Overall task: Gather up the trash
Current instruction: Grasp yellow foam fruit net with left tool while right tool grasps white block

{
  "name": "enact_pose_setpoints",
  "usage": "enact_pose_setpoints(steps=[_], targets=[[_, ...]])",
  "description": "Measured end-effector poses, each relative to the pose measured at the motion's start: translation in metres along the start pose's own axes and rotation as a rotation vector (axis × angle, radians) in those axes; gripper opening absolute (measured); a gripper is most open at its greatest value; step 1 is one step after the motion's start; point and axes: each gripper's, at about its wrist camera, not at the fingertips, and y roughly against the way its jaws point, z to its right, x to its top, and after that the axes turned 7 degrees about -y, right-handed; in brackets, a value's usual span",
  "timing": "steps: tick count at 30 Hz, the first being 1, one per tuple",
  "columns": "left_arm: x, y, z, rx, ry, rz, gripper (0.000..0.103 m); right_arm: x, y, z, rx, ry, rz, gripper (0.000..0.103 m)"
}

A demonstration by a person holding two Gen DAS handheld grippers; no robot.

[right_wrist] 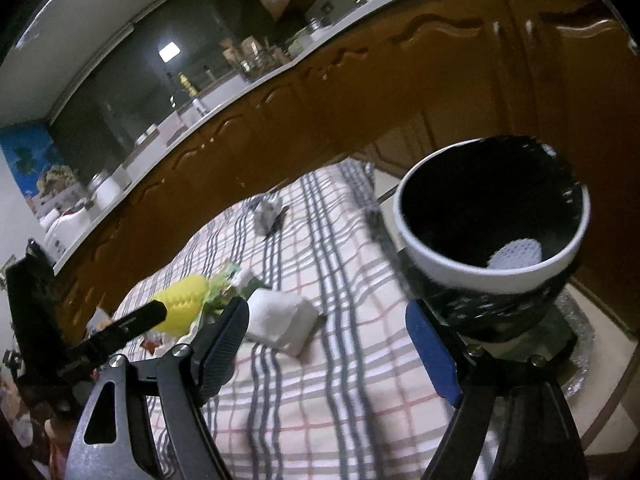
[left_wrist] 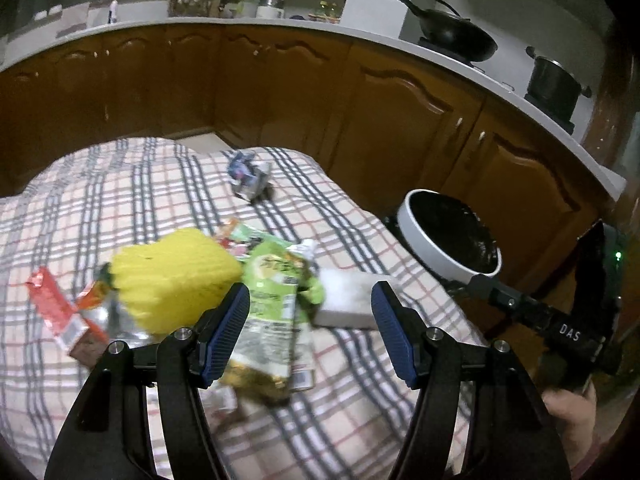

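The landmark taken here is the white round bin lined with a black bag [left_wrist: 450, 236], which stands off the right edge of the bench covered in a checked cloth [left_wrist: 120, 208]. The trash is heaped on the cloth to the left of the bin: a green printed foil wrapper [left_wrist: 276, 304], a yellow ribbed foam net [left_wrist: 176, 276], a red carton [left_wrist: 56, 312] farthest from the bin, and a white foam block [left_wrist: 352, 296] nearest to it. A crumpled blue-grey wrapper [left_wrist: 250, 176] lies apart, farther back.

The left gripper [left_wrist: 310, 332] is held above the heap with its jaws apart and nothing clamped; the green wrapper lies directly below and ahead, its long axis running roughly along the pointing line. The right gripper [right_wrist: 326, 350] is also seen spread and empty, closer to the bin, with the white block just ahead-left. The left is judged better placed for the wrapper. Open cloth is left between the heap and the bin side.
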Motion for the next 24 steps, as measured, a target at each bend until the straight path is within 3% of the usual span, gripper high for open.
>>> enact_pose_setpoints(steps=[3, 8, 17, 24], targets=[[-0.004, 0.008, -0.008, 0.057, -0.019, 0.009, 0.064, -0.002, -0.011, -0.009, 0.021, 0.021, -0.042, 0.082], [-0.007, 0.013, -0.028, 0.090, 0.003, 0.006, 0.064, -0.008, -0.029, -0.014, 0.041, 0.028, -0.102, 0.082], [-0.004, 0.004, -0.050, 0.157, -0.030, -0.035, 0.064, -0.007, -0.048, -0.019, 0.029, 0.024, -0.110, 0.081], [-0.007, -0.024, -0.049, 0.214, -0.100, -0.099, 0.063, -0.006, -0.070, -0.022, -0.006, 0.025, -0.135, 0.069]])
